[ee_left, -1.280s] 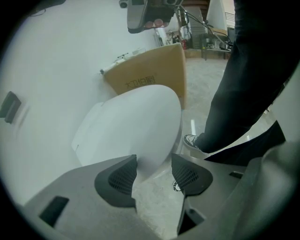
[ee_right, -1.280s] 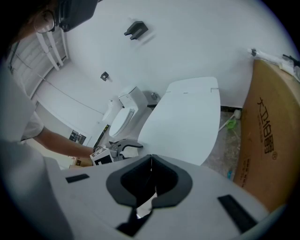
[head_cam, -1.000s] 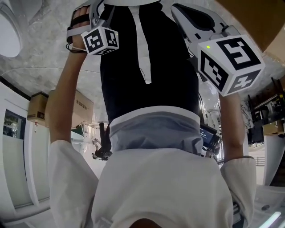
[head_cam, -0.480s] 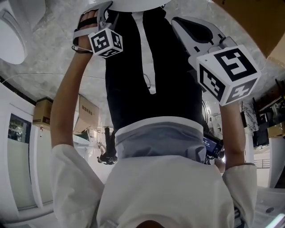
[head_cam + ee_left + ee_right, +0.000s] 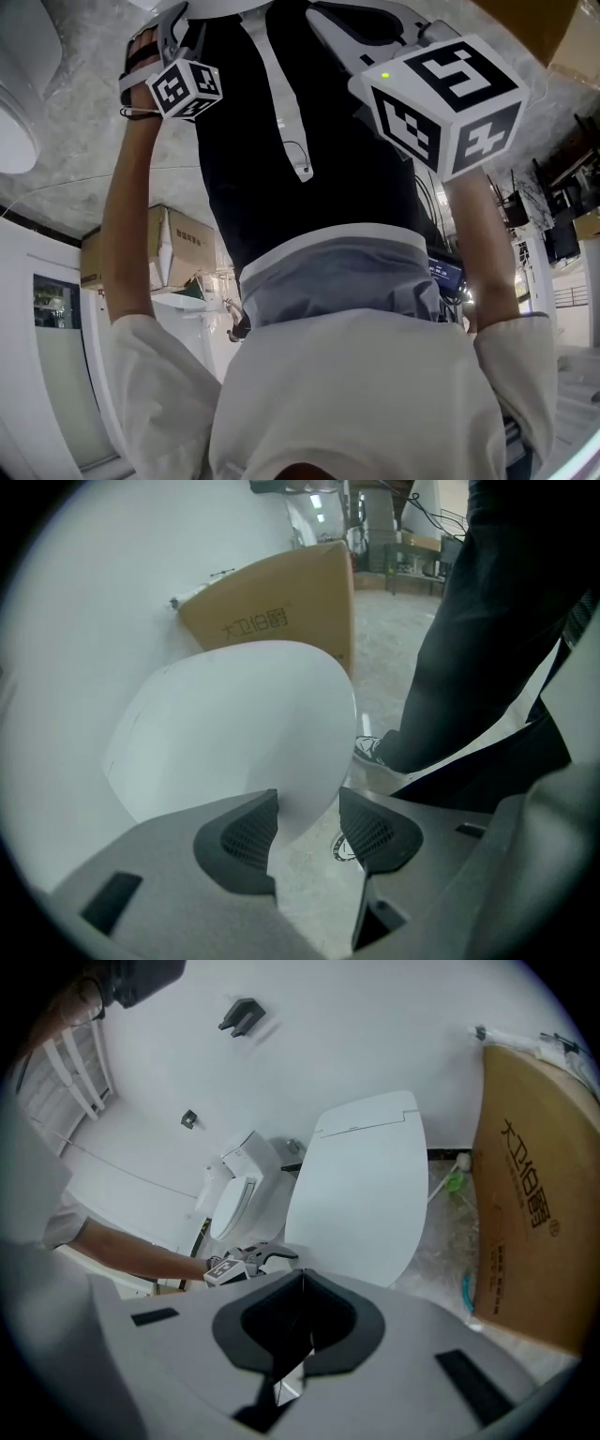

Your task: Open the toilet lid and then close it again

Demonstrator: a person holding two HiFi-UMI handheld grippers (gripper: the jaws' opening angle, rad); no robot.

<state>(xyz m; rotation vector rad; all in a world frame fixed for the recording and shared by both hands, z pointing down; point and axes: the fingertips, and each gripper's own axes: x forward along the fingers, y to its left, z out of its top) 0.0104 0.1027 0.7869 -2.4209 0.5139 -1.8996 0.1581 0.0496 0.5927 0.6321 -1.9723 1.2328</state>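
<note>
The white toilet lid (image 5: 361, 1185) showed its broad top face. Its hinge end lay toward the far wall (image 5: 356, 1026) and its rounded front end was nearest the person. Whether it sat fully down on the bowl could not be told.

The left gripper (image 5: 307, 810) pointed steeply down at that front end. Its jaws stood wide, and the lid's front rim reached into the gap between the ribbed pads (image 5: 246, 836). The rim lay close against both pads, but no firm pinch showed. Grey stone floor (image 5: 394, 658) was visible below the rim through the gap.

The right gripper (image 5: 302, 1307) hung nearer and higher, well apart from the lid. Its jaws were closed together with nothing between them. From its view, the person's bare forearm (image 5: 131, 1255) reached in from the left toward the lid's near left edge.

The person stood just right of the lid in black trousers (image 5: 487, 649), with one shoe (image 5: 370, 752) on the floor near the front rim.

A large brown cardboard box (image 5: 530, 1204) with printed characters leaned at the far right of the toilet, against the wall. A second white toilet (image 5: 234, 1199) stood to the left of the lid by the same wall, with its seat showing. A small dark fitting (image 5: 242, 1014) was fixed high on the wall.
</note>
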